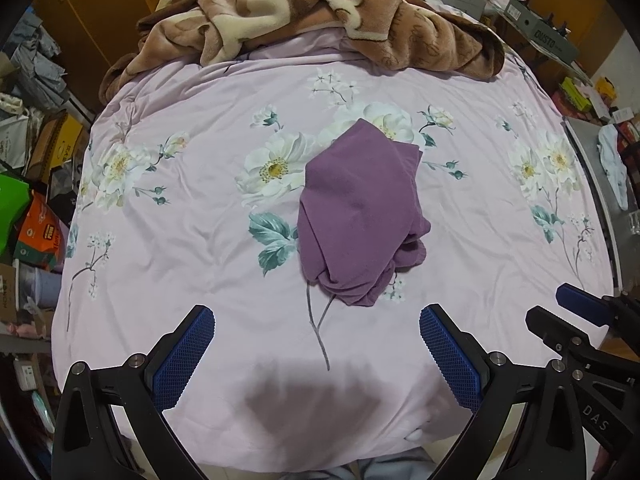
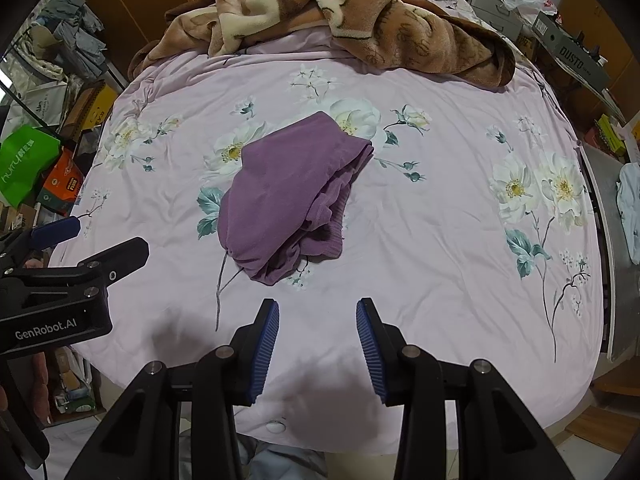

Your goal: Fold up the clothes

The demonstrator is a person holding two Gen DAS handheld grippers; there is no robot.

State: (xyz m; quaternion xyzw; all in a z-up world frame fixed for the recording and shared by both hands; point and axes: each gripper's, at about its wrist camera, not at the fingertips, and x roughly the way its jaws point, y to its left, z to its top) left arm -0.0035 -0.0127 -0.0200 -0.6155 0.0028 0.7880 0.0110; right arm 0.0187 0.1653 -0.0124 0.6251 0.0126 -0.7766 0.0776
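A purple garment (image 1: 360,208) lies folded in a compact bundle in the middle of the pink floral bedsheet (image 1: 200,240); it also shows in the right wrist view (image 2: 288,196). My left gripper (image 1: 316,320) is open wide and empty, held above the near part of the bed, short of the garment. My right gripper (image 2: 318,312) is open and empty, also short of the garment, and it shows at the right edge of the left wrist view (image 1: 576,308). The left gripper shows at the left edge of the right wrist view (image 2: 96,240).
A brown and cream fleece blanket (image 1: 320,12) is heaped at the far end of the bed. Boxes and bags (image 1: 36,184) crowd the floor at the left. A grey box (image 1: 544,32) and clutter stand at the right, beside a cabinet with a pale cloth (image 2: 630,208).
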